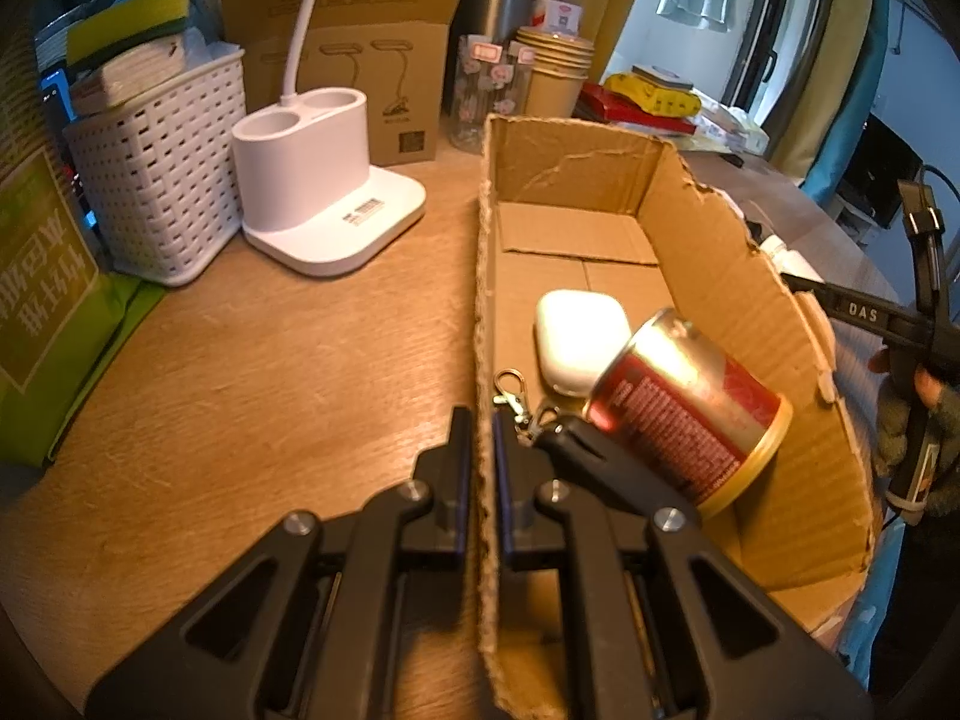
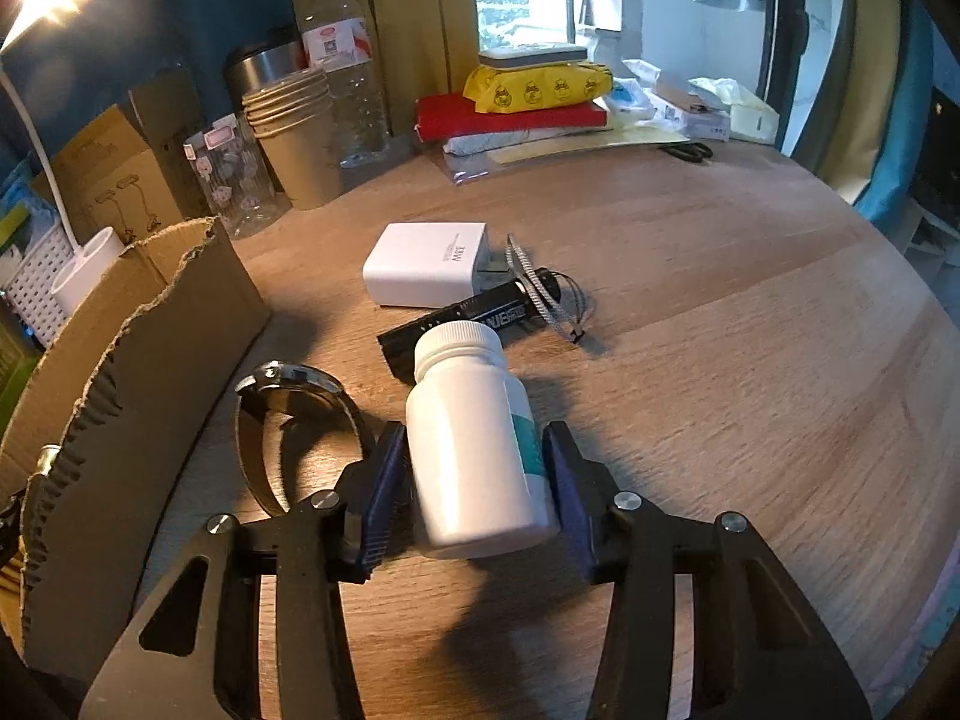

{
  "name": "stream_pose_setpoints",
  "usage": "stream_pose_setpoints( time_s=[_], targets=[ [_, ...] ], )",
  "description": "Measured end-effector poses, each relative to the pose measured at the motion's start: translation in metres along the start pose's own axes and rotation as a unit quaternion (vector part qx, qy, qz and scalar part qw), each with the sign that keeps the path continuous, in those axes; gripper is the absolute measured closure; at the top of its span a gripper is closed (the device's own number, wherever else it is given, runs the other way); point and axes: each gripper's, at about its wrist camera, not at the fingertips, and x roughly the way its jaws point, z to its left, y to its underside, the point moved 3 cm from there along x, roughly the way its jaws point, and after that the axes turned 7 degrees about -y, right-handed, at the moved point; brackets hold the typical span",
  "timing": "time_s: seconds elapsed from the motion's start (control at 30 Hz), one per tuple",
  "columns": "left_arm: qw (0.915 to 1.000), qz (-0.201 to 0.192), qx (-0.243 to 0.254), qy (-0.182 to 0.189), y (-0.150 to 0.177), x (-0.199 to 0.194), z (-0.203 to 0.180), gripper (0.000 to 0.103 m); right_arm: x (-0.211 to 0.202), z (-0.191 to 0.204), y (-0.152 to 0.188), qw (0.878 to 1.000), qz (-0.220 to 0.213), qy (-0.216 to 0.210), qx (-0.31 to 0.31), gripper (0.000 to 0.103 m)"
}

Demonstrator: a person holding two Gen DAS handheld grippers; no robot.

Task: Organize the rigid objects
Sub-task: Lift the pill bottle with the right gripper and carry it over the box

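A white pill bottle (image 2: 474, 438) lies on the wooden worktop (image 2: 720, 360) beside a torn cardboard box (image 2: 150, 330), between the right gripper (image 2: 474, 474) fingers, which appear to grasp its smooth, stiff, probably light body. The left gripper (image 1: 480, 468) is clenched on the box wall.

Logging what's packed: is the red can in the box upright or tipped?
Tipped. The can lies on its side on the box floor, gold rim toward the camera, top against the white case.

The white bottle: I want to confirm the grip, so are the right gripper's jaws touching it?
Touching. The right wrist view shows the white bottle between the right gripper jaws, both pads against its sides.
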Motion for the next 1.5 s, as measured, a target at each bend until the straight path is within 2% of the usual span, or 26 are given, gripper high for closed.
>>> stream_pose_setpoints(
  time_s=[0.27, 0.67, 0.97, 1.5],
  targets=[
    [1.0000, 0.001, -0.001, 0.001, 0.001, 0.001, 0.000, 0.095, -0.025, 0.004, -0.006, 1.000, -0.025, 0.003, 0.001, 0.057],
    [1.0000, 0.000, 0.001, 0.004, 0.000, 0.002, -0.002, 0.095, -0.061, 0.032, -0.014, 0.998, -0.054, 0.003, -0.025, 0.058],
    [1.0000, -0.001, 0.001, 0.004, 0.000, 0.003, -0.002, 0.095, -0.082, 0.066, -0.027, 0.996, -0.074, -0.006, -0.053, 0.058],
    [0.9999, -0.006, 0.003, 0.010, 0.002, 0.001, 0.000, 0.095, -0.085, 0.138, -0.039, 0.991, -0.080, -0.043, -0.101, 0.058]
  ],
)
